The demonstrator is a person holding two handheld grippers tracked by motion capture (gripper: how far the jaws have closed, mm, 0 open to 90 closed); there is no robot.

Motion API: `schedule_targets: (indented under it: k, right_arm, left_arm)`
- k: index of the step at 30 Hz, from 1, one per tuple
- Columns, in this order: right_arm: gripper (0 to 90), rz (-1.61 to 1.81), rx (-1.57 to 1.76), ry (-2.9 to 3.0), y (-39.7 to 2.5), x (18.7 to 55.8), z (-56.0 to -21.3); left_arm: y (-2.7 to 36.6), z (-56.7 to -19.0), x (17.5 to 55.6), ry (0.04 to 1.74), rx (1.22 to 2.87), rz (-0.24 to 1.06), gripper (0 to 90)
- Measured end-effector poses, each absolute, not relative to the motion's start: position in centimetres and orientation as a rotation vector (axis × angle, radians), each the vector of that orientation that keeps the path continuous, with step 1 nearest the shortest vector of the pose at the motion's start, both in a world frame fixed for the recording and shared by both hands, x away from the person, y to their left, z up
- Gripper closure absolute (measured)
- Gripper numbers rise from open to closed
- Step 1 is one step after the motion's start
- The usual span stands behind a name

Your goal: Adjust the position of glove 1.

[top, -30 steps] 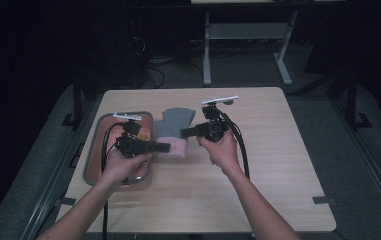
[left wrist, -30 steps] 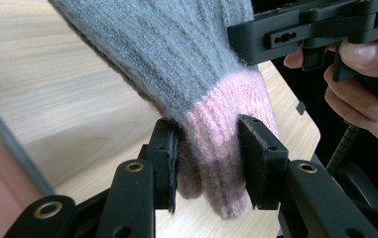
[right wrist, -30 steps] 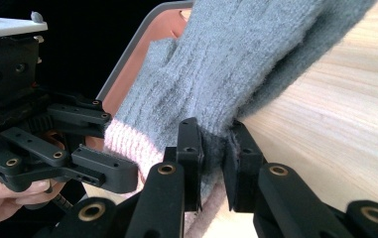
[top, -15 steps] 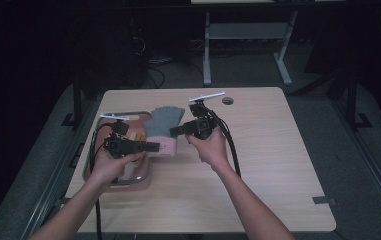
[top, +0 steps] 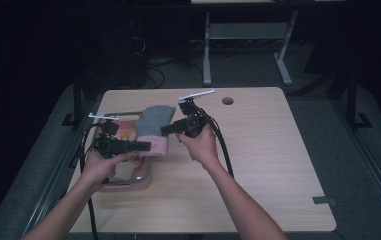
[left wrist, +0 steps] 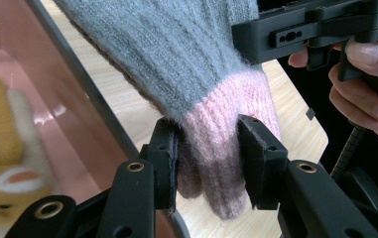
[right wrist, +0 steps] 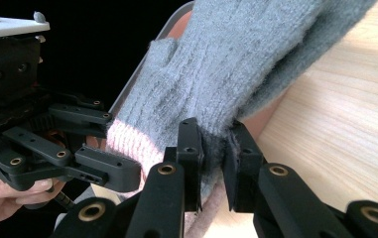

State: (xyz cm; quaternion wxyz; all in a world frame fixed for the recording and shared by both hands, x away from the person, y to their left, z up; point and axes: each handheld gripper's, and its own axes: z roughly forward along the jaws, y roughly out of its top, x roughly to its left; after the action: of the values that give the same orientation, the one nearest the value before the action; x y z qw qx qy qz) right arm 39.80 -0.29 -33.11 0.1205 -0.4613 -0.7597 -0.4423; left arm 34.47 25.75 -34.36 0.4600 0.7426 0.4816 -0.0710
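High view: glove [top: 154, 127] is now lifted w/ both grippers, vs. 1 s ago; left gripper [left wrist: 209, 163] is clamped on pink cuff, right gripper [right wrist: 214, 161] on grey knit, over tray [top: 128, 181].

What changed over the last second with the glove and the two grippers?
Both grippers lifted slightly and drew toward the person, carrying the glove with them. The left gripper stays clamped on the pink cuff, the right gripper on the grey knit. The pink tray has not moved.

Glove [left wrist: 191, 64] – fuzzy ribbed knit; tray [left wrist: 42, 74] – glossy; table [top: 258, 165] – matt wood
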Motion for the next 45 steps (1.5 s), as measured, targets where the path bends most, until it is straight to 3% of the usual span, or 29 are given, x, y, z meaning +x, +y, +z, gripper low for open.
schedule_targets:
  k: [45]
  right_arm:
    - [78.8,-1.215,-1.218,-2.203,9.2,41.2,-35.6]
  left_arm:
    - [34.2,-35.9,33.0,1.343,1.785,-0.134,62.7]
